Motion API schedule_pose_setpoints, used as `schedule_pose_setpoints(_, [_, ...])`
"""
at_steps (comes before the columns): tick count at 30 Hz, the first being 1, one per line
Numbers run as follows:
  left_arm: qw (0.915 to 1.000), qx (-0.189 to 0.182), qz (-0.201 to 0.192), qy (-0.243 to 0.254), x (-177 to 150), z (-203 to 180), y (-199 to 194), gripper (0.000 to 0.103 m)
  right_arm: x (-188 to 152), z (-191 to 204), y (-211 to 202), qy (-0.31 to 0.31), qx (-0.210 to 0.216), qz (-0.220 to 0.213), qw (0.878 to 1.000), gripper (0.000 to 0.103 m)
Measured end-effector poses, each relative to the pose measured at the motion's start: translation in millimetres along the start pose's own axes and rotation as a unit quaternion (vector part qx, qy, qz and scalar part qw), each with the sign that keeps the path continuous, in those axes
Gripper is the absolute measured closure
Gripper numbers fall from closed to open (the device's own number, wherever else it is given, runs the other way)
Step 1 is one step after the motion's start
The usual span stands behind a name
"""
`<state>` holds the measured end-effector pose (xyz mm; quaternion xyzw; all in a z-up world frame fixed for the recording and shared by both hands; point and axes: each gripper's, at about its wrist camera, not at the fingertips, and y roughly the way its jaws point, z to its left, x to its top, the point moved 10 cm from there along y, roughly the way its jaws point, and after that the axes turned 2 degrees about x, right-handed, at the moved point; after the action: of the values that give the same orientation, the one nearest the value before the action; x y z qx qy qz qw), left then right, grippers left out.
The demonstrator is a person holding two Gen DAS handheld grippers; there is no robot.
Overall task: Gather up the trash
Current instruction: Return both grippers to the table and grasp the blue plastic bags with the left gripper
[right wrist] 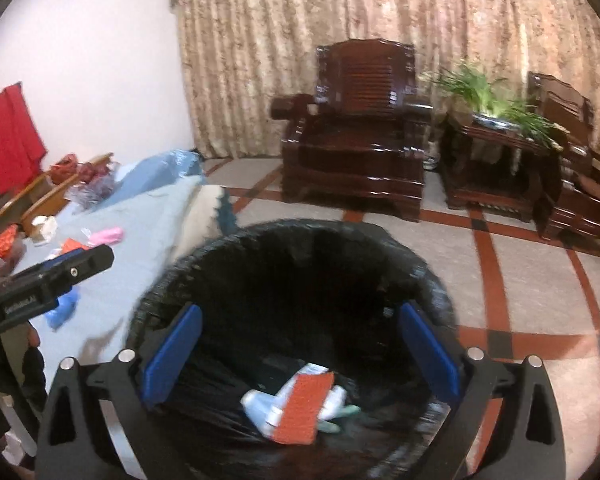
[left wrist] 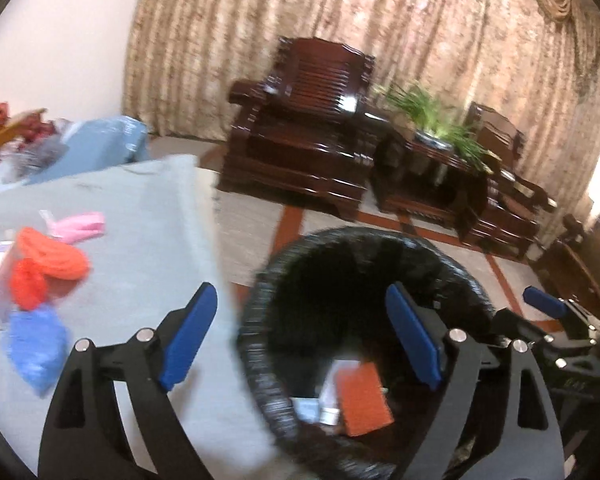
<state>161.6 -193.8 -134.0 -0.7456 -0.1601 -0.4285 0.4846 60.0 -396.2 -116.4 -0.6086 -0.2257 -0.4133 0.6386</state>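
A bin with a black liner (left wrist: 256,364) (right wrist: 156,284) stands on the floor beside the table. In it lie an orange-red card (left wrist: 364,400) (right wrist: 304,408) and a white tube (right wrist: 258,402). My right gripper (right wrist: 301,310) hangs open above the bin's mouth, nothing between its fingers. My left gripper (left wrist: 301,292) is open too, one finger over the table's edge and the other over the bin. On the pale blue tablecloth (left wrist: 148,220) lie an orange crumpled wrapper (left wrist: 52,260), a pink piece (left wrist: 80,224) and a blue crumpled piece (left wrist: 36,344).
A dark wooden armchair (left wrist: 300,140) (right wrist: 352,132) and a side table with a green plant (left wrist: 432,120) stand at the curtain, a second chair further right. Boxes and red items crowd the table's far left end (right wrist: 60,184). Tiled floor lies between bin and chairs.
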Motion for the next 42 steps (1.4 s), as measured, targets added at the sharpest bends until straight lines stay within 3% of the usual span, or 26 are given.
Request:
schedule_pose_setpoints(4, [0.9984, 0.053, -0.018, -0.012, 1.7, 48.4, -30.3, 0.018, 11.1, 49.9, 5.9, -0.025, 0.046, -0.014, 0.999, 0.006])
schedule_pose_setpoints(10, [0.9895, 0.136, -0.03, -0.039, -1.3, 124.5, -69.4, 0.018, 21.3, 128.4, 16.1, -0.075, 0.106, -0.027, 0.991, 0.006])
schedule_pose_setpoints(17, [0.9778, 0.196, -0.025, -0.07, -14.0, 188.2, -94.4, 0.018, 16.8, 197.4, 34.0, -0.106, 0.157, -0.02, 0.982, 0.006])
schedule_pose_setpoints(27, [0.9725, 0.213, 0.001, -0.094, -42.3, 218.7, -81.2, 0.018, 4.7, 247.7, 65.2, -0.137, 0.182, -0.009, 0.974, 0.006])
schedule_pose_setpoints(42, [0.9681, 0.215, 0.055, -0.117, -66.0, 236.3, -26.4, 0.018, -8.2, 257.7, 94.4, -0.147, 0.187, 0.01, 0.971, 0.006])
